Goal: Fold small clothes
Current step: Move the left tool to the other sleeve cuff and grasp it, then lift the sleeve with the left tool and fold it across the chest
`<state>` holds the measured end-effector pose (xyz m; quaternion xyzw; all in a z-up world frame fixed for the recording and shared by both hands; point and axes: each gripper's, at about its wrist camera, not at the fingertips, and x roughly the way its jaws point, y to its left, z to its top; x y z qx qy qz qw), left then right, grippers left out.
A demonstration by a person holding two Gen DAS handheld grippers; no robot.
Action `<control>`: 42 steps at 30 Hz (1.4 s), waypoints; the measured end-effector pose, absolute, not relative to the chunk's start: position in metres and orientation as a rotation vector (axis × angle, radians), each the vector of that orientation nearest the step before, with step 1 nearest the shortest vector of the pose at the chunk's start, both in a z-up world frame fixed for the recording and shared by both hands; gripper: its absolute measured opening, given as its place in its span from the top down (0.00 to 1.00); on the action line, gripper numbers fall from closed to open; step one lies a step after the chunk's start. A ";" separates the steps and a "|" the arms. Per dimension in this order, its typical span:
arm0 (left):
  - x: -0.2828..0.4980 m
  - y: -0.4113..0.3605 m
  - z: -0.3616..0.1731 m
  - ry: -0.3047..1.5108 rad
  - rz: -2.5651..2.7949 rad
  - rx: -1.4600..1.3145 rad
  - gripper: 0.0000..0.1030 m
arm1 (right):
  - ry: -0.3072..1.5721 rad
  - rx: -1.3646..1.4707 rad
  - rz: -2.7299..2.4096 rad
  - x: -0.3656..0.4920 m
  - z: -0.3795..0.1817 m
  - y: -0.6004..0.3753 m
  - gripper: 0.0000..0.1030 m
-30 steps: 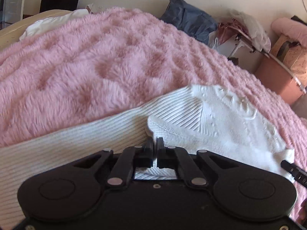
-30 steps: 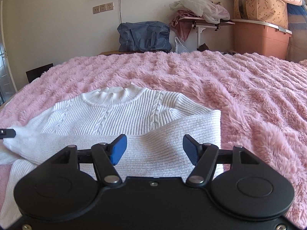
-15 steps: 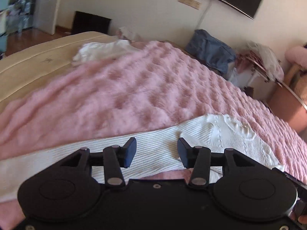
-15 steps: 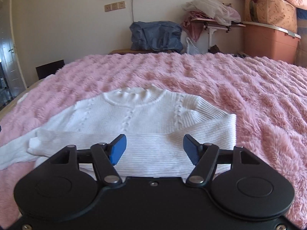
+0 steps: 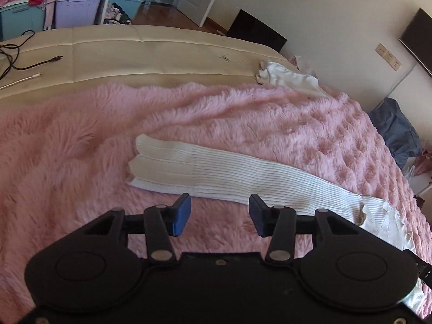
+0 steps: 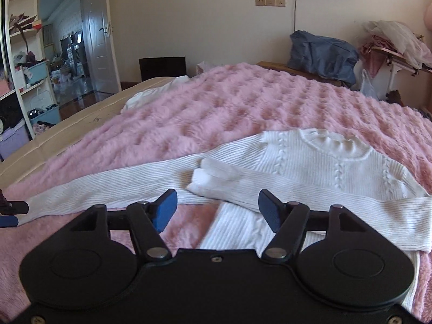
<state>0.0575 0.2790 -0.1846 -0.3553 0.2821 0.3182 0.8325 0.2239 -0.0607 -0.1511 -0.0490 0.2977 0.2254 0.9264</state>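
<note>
the white ribbed sweater [image 6: 310,167] lies flat on the fluffy pink blanket [image 6: 216,108], just ahead of both claws. the left gripper [image 5: 219,213] stands wide and empty, the outstretched sleeve [image 5: 216,172] directly beyond its tips. the right gripper [image 6: 217,210] is closing with nothing pressed between its pads; the other cuff [image 6: 213,181], folded across the body, sits just past them. the knit looks soft, light and stretchy, likely to sag and drag on the pile, so the thick cuff end of the long sleeve seems the best hold. another white garment [image 5: 286,77] lies far ahead, well apart; nothing blocks the way.
</note>
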 end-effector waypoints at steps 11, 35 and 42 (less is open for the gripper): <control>0.036 0.307 -0.217 0.565 0.805 -0.830 0.54 | 0.719 -0.098 0.434 0.259 -0.171 -0.020 0.67; 0.042 0.320 -0.220 0.434 0.793 -0.872 0.97 | 0.724 -0.127 0.400 0.266 -0.197 -0.028 0.60; 0.049 0.306 -0.177 0.320 0.692 -0.820 0.97 | 0.723 -0.116 0.371 0.259 -0.192 -0.054 0.58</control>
